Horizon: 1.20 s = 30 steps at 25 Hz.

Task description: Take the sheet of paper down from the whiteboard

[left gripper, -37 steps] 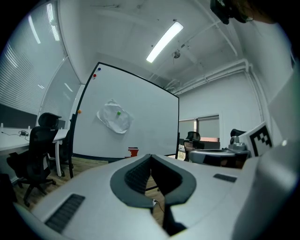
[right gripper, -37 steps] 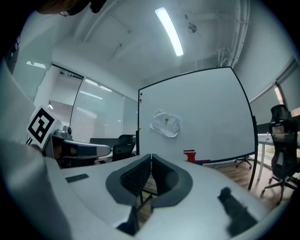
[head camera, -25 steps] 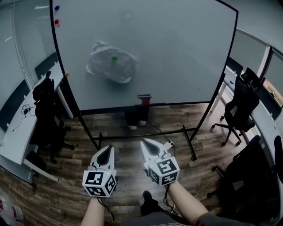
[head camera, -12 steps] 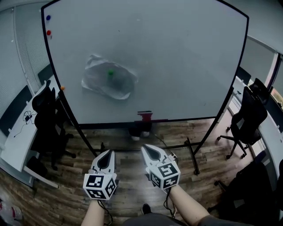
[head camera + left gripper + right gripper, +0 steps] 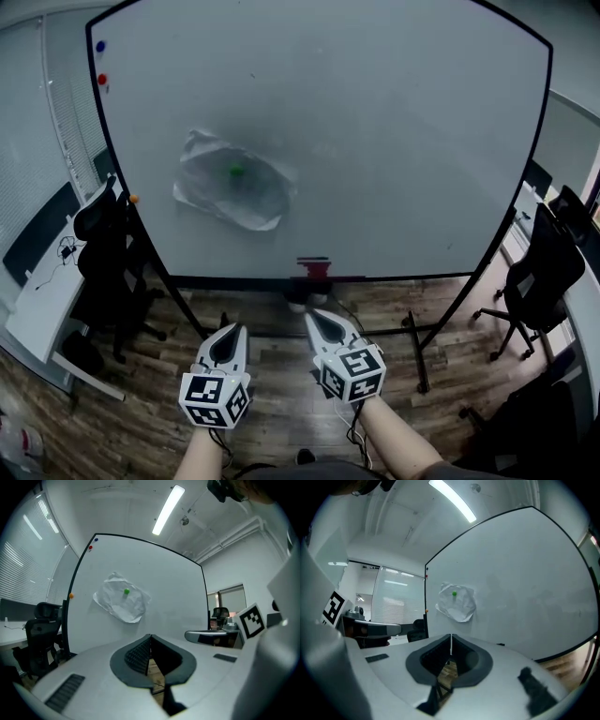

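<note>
A crumpled white sheet of paper (image 5: 232,191) hangs on the left half of a large whiteboard (image 5: 394,141), pinned by a green magnet (image 5: 236,171). The paper (image 5: 123,603) with its magnet (image 5: 126,591) also shows in the left gripper view, and the paper (image 5: 456,602) in the right gripper view. My left gripper (image 5: 230,333) and right gripper (image 5: 317,321) are held side by side low in the head view, well short of the board. Both are shut with nothing between the jaws.
Blue (image 5: 100,45), red (image 5: 101,79) and orange (image 5: 134,199) magnets sit along the board's left edge. A red eraser (image 5: 314,266) rests on the board's tray. The stand's feet (image 5: 419,356) spread over the wood floor. Office chairs stand at left (image 5: 108,253) and right (image 5: 544,272), a desk (image 5: 42,300) at far left.
The whiteboard and paper have grown larger and slid lower in the head view as I came closer. Both grippers stay shut, side by side.
</note>
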Motion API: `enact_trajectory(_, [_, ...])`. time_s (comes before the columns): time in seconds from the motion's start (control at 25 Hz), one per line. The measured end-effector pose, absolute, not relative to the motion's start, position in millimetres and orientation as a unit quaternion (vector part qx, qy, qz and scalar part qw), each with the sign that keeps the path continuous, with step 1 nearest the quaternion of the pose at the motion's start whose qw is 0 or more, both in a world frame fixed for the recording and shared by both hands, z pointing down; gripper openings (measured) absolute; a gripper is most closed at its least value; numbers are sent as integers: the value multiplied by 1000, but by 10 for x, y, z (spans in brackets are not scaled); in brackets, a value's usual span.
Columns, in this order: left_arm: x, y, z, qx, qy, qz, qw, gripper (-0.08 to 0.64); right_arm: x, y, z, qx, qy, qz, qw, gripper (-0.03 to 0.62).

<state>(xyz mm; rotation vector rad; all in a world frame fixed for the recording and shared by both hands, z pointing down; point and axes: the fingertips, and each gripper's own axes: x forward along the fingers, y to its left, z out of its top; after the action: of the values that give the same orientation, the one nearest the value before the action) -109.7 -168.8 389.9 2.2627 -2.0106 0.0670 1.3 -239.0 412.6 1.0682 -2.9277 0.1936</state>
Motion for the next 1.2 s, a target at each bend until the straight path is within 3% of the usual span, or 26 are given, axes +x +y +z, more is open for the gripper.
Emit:
enact_trajectory(0.6, [-1478,-2403,3632,767,-641,17,14,14,-234,-2979,4096,382,-923,43,17,23])
enact_trajectory(1.2, [-2215,-3439,3293,809,-588,-13,1,14,-660,-3979,3613,481,-876,14,-27,23])
